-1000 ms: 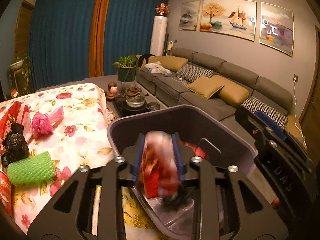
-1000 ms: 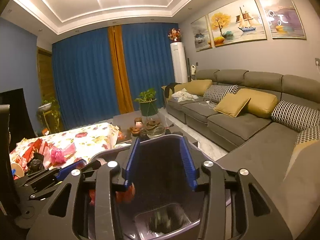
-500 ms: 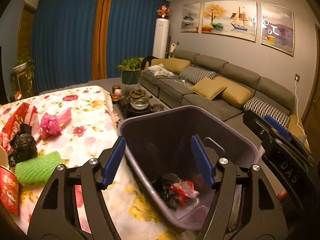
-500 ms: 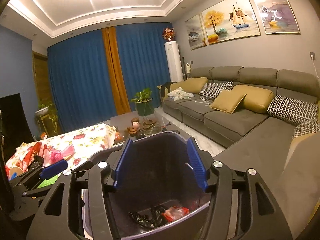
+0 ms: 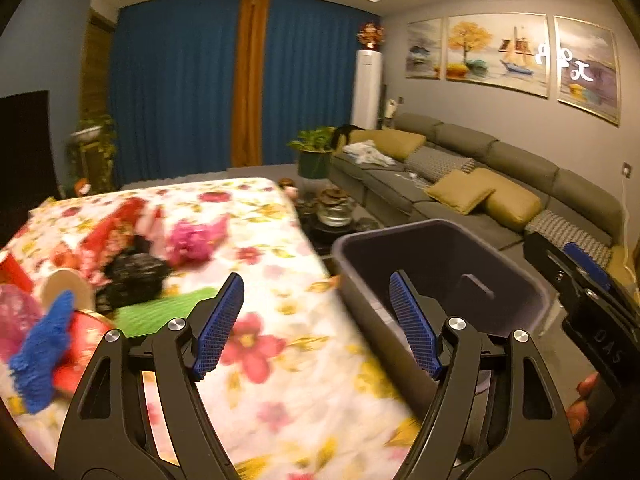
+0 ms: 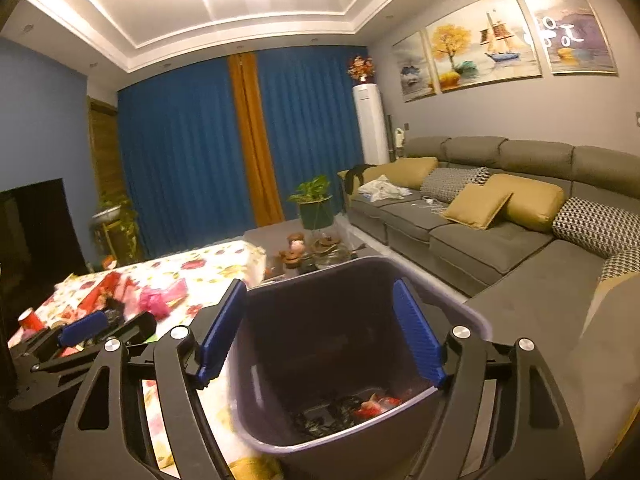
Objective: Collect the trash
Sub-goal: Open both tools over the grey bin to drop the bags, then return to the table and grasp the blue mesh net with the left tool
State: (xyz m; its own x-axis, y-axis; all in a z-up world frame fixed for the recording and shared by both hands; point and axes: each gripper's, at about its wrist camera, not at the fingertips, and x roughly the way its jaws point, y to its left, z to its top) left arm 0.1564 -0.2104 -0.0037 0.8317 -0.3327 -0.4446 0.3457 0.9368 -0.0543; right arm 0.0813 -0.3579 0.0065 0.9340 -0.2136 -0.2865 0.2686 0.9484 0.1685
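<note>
A dark purple trash bin [image 5: 444, 264] stands at the right edge of the floral table [image 5: 264, 360]; in the right wrist view the bin [image 6: 320, 312] holds black and red wrappers [image 6: 360, 404]. My left gripper [image 5: 316, 320] is open and empty over the table, just left of the bin. My right gripper [image 6: 320, 332] is open and empty above the bin. Trash lies on the table's left: a black bag [image 5: 132, 276], a pink bag [image 5: 192, 236], a green foam net [image 5: 168, 312], red packets [image 5: 116, 220], a blue scrap [image 5: 44, 352].
A grey sofa [image 6: 500, 232] with yellow cushions runs along the right wall. A low tea table [image 6: 316, 252] with a teapot and a potted plant [image 6: 314, 204] stand behind the bin. Blue curtains hang at the back.
My left gripper let go of the red wrapper into the bin, opened, and has swung left toward the trash on the table. The right gripper stays open over the bin.
</note>
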